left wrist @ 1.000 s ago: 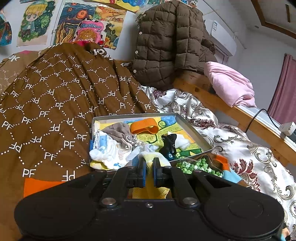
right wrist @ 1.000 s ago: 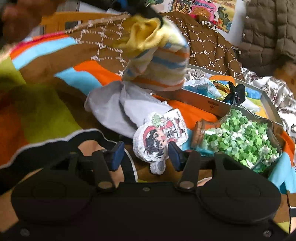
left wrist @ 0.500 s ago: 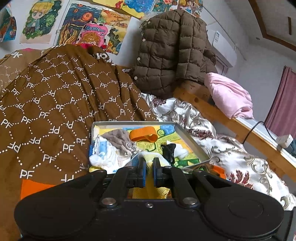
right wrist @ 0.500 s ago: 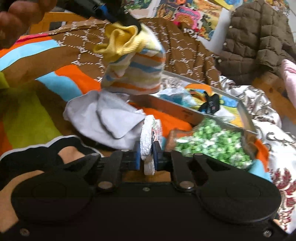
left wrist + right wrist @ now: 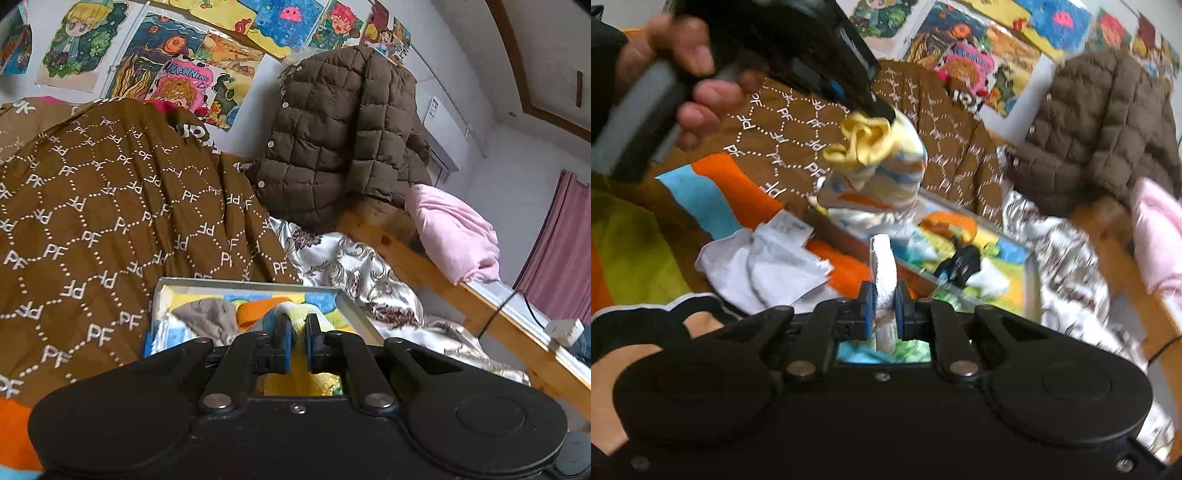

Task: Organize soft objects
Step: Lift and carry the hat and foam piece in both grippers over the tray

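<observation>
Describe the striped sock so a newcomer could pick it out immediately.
Start at the brown quilt printed with PF, then the shallow tray at its foot. Hanging above that, pinched in the left gripper, is the striped sock: the only yellow-cuffed piece with orange and blue bands.

The right hand-held gripper (image 5: 884,310) is clamped on a flat white plush patch (image 5: 883,266), which stands edge-on between its blue pads. At far left, a hand (image 5: 683,81) grips the left hand-held gripper (image 5: 882,115), which pinches a yellow-cuffed striped sock (image 5: 879,166) hanging in the air above the near left end of a metal tray (image 5: 1032,284). The tray holds an orange band (image 5: 951,227) and a black item (image 5: 962,264). A white cloth (image 5: 764,269) lies on the striped blanket (image 5: 713,195) to the left. A brown quilted jacket (image 5: 1104,129) sits far right. The picture is blurred.
</observation>
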`<action>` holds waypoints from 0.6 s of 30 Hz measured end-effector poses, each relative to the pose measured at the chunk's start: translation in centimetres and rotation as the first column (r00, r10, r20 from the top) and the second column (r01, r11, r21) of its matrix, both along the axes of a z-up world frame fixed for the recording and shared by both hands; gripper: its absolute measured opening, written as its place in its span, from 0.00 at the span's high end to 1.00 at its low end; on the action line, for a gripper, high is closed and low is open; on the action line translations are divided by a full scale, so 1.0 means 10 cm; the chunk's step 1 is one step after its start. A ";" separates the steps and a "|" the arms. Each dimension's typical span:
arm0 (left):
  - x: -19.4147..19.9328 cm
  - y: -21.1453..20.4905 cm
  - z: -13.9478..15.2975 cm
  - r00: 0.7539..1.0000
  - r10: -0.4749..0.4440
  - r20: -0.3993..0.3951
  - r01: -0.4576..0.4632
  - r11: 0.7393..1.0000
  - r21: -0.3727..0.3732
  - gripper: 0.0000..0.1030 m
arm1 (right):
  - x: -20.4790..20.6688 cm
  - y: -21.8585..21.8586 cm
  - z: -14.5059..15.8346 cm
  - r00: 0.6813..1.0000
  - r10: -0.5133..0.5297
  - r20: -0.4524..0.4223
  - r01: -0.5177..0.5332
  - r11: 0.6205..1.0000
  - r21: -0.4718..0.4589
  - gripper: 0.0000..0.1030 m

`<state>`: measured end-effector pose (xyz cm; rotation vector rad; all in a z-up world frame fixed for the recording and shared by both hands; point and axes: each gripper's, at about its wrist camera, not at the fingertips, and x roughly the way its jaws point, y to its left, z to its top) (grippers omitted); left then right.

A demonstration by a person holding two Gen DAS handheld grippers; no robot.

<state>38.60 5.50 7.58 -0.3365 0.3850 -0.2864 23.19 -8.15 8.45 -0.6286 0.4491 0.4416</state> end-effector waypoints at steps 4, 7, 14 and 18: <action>0.29 -0.07 -0.03 1.000 0.003 0.016 -0.003 1.000 0.008 0.93 | 0.29 0.09 0.05 0.995 0.046 0.091 -0.036 0.993 -0.111 0.94; 0.51 -0.07 -0.09 1.000 0.019 0.012 -0.019 1.000 0.005 0.93 | 0.56 0.17 0.04 0.987 0.073 0.145 -0.045 0.981 -0.189 0.94; 0.88 -0.12 -0.22 0.999 0.037 0.000 -0.037 0.999 -0.020 0.93 | 1.10 0.40 -0.11 0.971 0.092 0.223 -0.009 0.938 -0.347 0.94; 1.01 -0.20 -0.30 1.000 0.014 -0.010 -0.014 1.000 -0.007 0.93 | 1.30 0.39 -0.17 0.974 0.065 0.216 0.025 0.922 -0.386 0.94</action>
